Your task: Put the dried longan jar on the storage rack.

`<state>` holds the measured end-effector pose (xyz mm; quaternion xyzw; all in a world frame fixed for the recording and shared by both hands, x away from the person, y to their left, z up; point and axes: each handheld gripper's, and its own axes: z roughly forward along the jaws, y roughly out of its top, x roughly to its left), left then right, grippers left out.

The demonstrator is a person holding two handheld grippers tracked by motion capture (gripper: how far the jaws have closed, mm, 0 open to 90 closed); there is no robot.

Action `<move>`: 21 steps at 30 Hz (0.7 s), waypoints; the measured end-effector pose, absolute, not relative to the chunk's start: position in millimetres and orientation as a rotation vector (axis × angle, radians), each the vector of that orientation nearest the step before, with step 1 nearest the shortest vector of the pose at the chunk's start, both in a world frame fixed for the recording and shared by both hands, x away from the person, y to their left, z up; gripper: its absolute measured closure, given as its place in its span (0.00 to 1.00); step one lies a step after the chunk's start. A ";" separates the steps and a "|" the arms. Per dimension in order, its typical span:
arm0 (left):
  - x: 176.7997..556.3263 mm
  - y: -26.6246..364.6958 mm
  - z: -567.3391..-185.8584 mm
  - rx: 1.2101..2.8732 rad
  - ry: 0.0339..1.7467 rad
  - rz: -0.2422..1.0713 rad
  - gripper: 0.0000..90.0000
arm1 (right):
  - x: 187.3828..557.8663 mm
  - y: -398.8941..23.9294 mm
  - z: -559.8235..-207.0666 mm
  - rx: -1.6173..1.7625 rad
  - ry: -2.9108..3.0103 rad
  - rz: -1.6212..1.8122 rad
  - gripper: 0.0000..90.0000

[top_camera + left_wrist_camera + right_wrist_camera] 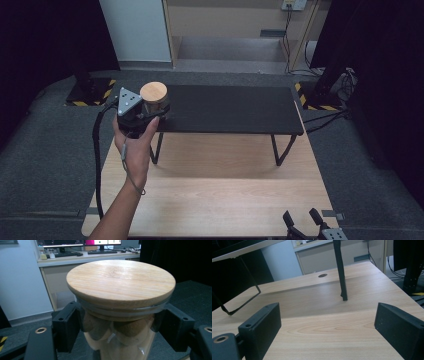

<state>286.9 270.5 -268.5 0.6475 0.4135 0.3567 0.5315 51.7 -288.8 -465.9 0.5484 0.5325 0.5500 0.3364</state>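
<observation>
now the left tongs (150, 114) are clamped on a glass jar (120, 340) just under its wooden lid (153, 92), holding it upright at the far left end of the black shelf (235, 110). right tongs (302, 220) sit at the near right of the wooden surface (225, 190), jaws apart, nothing between them.

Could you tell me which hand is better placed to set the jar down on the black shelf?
The left. The left gripper is already shut on the jar below its wooden lid, at the black shelf's left end. The right gripper rests open and empty at the wooden table's near edge.
</observation>
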 end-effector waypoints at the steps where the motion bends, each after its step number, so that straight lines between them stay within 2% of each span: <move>1: 289.2 269.9 -269.3 1.547 0.988 0.851 0.27 | 51.5 -289.0 -465.6 1.431 1.388 1.433 0.08; 21: 324.1 265.3 -289.8 1.569 1.038 0.831 0.27 | 49.7 -291.3 -465.3 1.442 1.379 1.415 0.08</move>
